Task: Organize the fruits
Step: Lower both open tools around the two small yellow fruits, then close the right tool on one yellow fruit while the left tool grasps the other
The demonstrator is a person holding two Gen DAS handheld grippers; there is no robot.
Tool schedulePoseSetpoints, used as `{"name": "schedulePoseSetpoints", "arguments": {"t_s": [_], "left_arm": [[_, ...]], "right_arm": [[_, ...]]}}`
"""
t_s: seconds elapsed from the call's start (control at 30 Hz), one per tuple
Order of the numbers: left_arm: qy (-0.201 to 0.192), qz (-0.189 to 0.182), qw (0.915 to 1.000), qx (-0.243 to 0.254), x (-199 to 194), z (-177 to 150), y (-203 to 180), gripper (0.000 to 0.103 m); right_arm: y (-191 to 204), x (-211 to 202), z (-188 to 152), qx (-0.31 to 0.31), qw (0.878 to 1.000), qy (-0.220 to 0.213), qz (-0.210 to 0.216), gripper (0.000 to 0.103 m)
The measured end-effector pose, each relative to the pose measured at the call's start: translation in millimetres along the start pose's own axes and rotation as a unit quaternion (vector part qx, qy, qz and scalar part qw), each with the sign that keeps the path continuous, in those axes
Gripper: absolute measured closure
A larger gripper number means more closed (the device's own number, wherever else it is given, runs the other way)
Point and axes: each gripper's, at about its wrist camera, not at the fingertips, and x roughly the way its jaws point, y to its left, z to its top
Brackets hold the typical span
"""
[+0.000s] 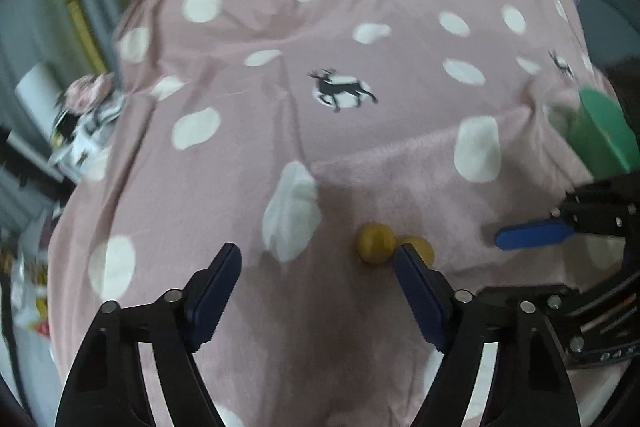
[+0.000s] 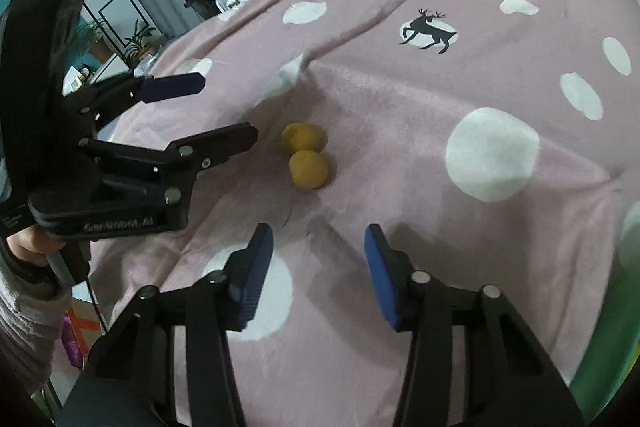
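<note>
Two small round yellow fruits lie touching each other on a pink polka-dot blanket. My left gripper stands open just above the blanket, and its right finger partly covers the second fruit. In the right wrist view the same fruits lie ahead of my right gripper, which is open with nothing between its blue pads. The left gripper reaches in from the left there, its lower finger close beside the fruits. A blue finger of the right gripper shows at the right.
A green object sits at the blanket's right edge, blurred, and also shows as a green rim. A person's hand holds the left gripper's handle. Cluttered furniture and plants stand beyond the bed's left side.
</note>
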Motion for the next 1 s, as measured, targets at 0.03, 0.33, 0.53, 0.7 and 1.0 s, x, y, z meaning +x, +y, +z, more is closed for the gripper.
{"name": "schedulePoseSetpoints", "arguments": {"t_s": [0.03,0.33,0.53,0.7,1.0], "left_arm": [[0.006,-0.004,0.9999,0.011,5.0,2.2,-0.6,0.028],[0.032,-0.024,0.9954,0.087,28.3,11.1,-9.2,0.032],[0.04,-0.041,0.9945,0.088,32.4,14.1,-0.2,0.033],[0.046,-0.04,0.9938,0.093,34.8,16.5,3.4,0.033],[0.046,-0.03,0.9934,0.1,37.1,23.0,4.9,0.033]], "right_arm": [[0.0,3.8,2.7,0.0,1.0,0.002,0.0,0.057],[3.1,28.7,20.3,-0.021,1.0,0.017,0.002,0.058],[2.5,36.8,28.7,-0.037,0.999,0.017,-0.002,0.056],[2.0,37.7,31.7,-0.04,0.999,0.013,0.008,0.061],[4.2,42.1,34.6,-0.043,0.999,0.007,0.027,0.076]]}}
